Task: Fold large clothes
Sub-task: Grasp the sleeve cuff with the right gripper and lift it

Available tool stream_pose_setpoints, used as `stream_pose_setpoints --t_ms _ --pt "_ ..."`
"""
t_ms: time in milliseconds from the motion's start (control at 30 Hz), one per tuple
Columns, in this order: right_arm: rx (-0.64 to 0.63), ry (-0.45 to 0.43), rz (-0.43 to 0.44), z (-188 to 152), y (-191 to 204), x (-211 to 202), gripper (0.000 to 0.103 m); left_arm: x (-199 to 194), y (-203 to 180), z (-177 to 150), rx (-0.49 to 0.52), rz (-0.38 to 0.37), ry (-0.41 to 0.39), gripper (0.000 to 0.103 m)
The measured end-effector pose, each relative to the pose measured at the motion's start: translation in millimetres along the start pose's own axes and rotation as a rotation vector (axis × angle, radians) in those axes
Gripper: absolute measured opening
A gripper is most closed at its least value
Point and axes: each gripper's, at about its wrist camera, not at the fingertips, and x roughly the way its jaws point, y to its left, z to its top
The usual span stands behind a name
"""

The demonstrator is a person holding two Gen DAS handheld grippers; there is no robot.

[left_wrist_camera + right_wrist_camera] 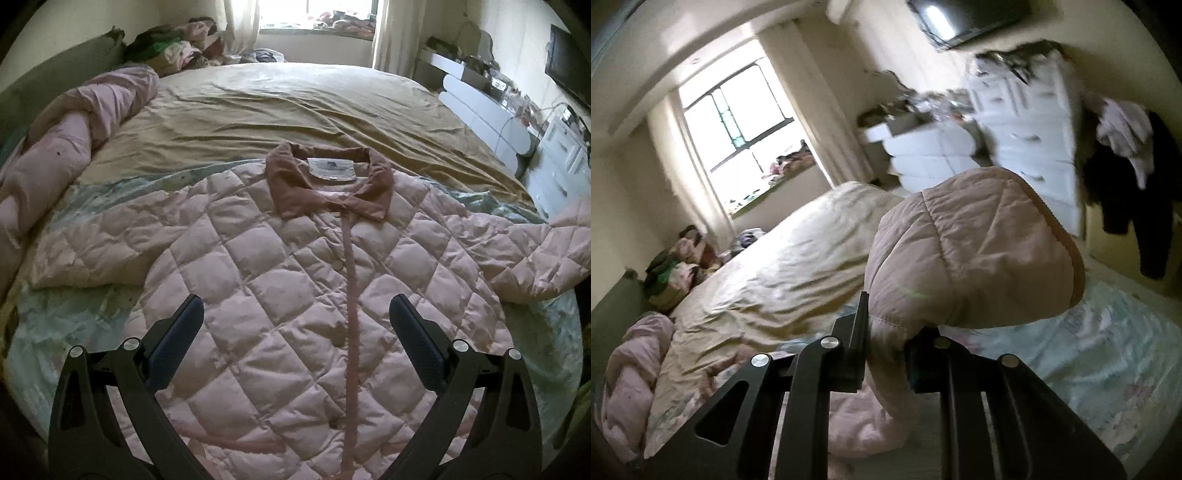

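Bed [295,107] | jacket [295,295] under parted left jaws | sleeve [971,258] pinched in right jaws

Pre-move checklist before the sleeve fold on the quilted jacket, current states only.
1. Right gripper clamped on the sleeve cuff: ok, jaws shut on the fabric.
2. Cuff clear of the bed: ok, it stands up above the floral sheet.
3. Left gripper free: ok, jaws open, nothing between them, above the jacket body.
4. Pink quilted jacket lying flat, front up, brown collar at the far end: ok.
5. Other sleeve spread out flat to the side: ok.
6. Landing area on the jacket front free of other items: ok in the left wrist view; hem edge cannot tell, hidden behind the gripper.
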Motion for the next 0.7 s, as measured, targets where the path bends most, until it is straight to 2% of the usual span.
stream_pose_setpoints --t_ms 67,300,700 --pt "-0.018 -0.005 0.028 4.7 15.4 -2.3 0.015 -5.7 6.5 1.3 -0.013 -0.025 -0.005 0.094" --pt "-0.131 -0.019 0.094 8.9 78.2 -13.0 0.015 -16.2 20.8 11.6 -0.023 -0.028 -0.032 0.094" --pt "-0.219 0.01 0.195 -9.4 156.6 -17.2 0.015 -16.4 63.3 52.5 -0.078 -0.029 -0.051 0.094"
